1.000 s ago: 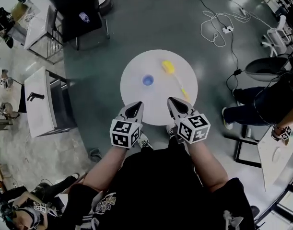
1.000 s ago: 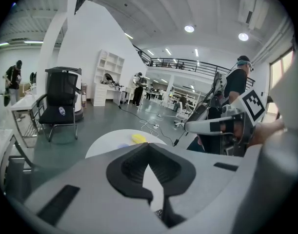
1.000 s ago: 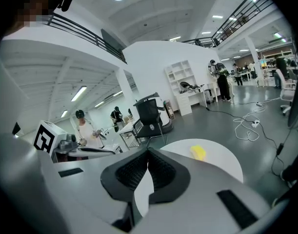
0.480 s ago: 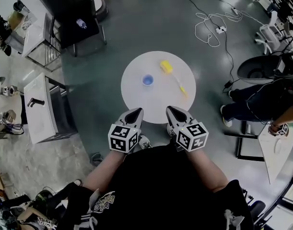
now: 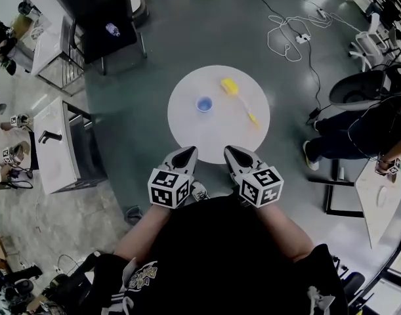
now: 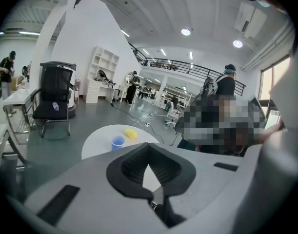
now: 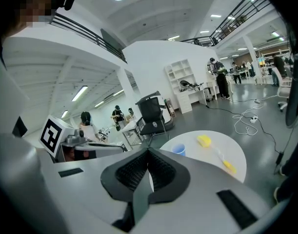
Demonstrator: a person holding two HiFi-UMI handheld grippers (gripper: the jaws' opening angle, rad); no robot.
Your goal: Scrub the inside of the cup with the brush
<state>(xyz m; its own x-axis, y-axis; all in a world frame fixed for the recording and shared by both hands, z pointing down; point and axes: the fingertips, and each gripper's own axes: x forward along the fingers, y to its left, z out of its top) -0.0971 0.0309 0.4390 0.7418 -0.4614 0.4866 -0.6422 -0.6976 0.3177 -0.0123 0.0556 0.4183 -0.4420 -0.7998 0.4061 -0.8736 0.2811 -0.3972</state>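
Observation:
A small blue cup (image 5: 204,104) stands upright on the round white table (image 5: 187,130), left of centre. To its right lies a brush (image 5: 239,100) with a yellow sponge head and a long handle. Both grippers hover at the table's near edge, well short of the cup and brush. My left gripper (image 5: 185,153) is shut and holds nothing. My right gripper (image 5: 230,152) is likewise shut and empty. The cup (image 6: 118,141) and brush head (image 6: 131,133) show beyond the left gripper's tips (image 6: 149,145). Past the right gripper (image 7: 149,151) I see the cup (image 7: 178,149) and brush (image 7: 214,152).
A black chair (image 5: 98,15) stands beyond the table at the upper left. White desks (image 5: 52,146) line the left side. Cables (image 5: 298,41) trail over the floor at the upper right. A seated person (image 5: 358,136) is to the right of the table.
The view has shifted a little. Both grippers have drawn back slightly toward my body at the table's near edge. Cup and brush lie where they were.

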